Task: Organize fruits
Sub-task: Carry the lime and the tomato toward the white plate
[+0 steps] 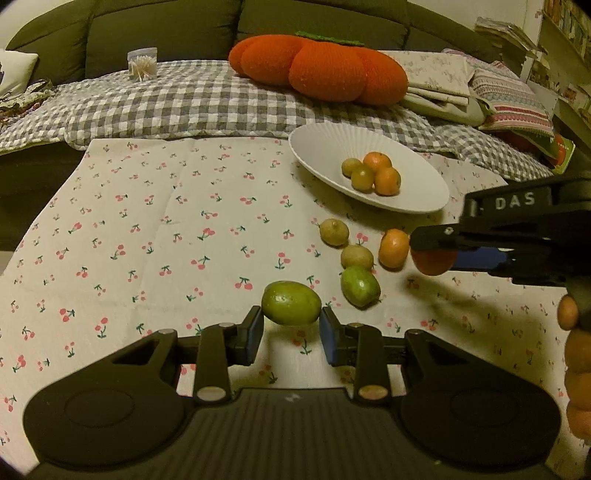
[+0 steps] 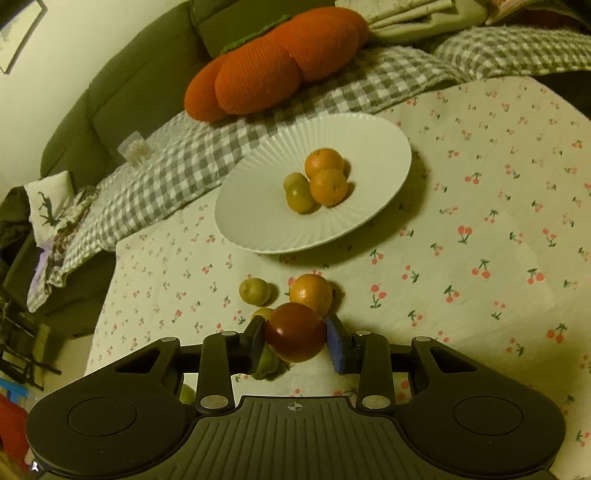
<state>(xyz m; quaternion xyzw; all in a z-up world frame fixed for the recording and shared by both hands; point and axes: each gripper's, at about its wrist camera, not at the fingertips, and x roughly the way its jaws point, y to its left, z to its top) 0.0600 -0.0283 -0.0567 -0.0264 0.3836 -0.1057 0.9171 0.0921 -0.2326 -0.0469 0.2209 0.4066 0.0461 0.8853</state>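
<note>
My left gripper [image 1: 291, 313] is shut on a green oval fruit [image 1: 291, 301], held just above the cherry-print cloth [image 1: 166, 240]. My right gripper [image 2: 295, 324] is shut on a dark red round fruit [image 2: 295, 334]; the left wrist view shows that gripper [image 1: 437, 254] at the right with the red fruit [image 1: 433, 264]. A white ribbed plate [image 1: 325, 147] [image 2: 258, 214] holds two oranges [image 2: 327, 177] and two yellow-green fruits [image 2: 298, 194]. On the cloth in front of the plate lie two yellowish fruits [image 1: 334, 232], an orange [image 1: 394, 248] [image 2: 311, 294] and a green fruit [image 1: 360, 287].
An orange pumpkin-shaped cushion [image 1: 317, 70] lies on a grey chequered blanket [image 1: 166, 107] behind the plate, against a dark green sofa [image 1: 166, 29]. A toothpick jar [image 1: 142, 62] stands at the back left, folded cloths [image 1: 443, 85] at the back right. A person's fingers [image 1: 576, 354] show at the right edge.
</note>
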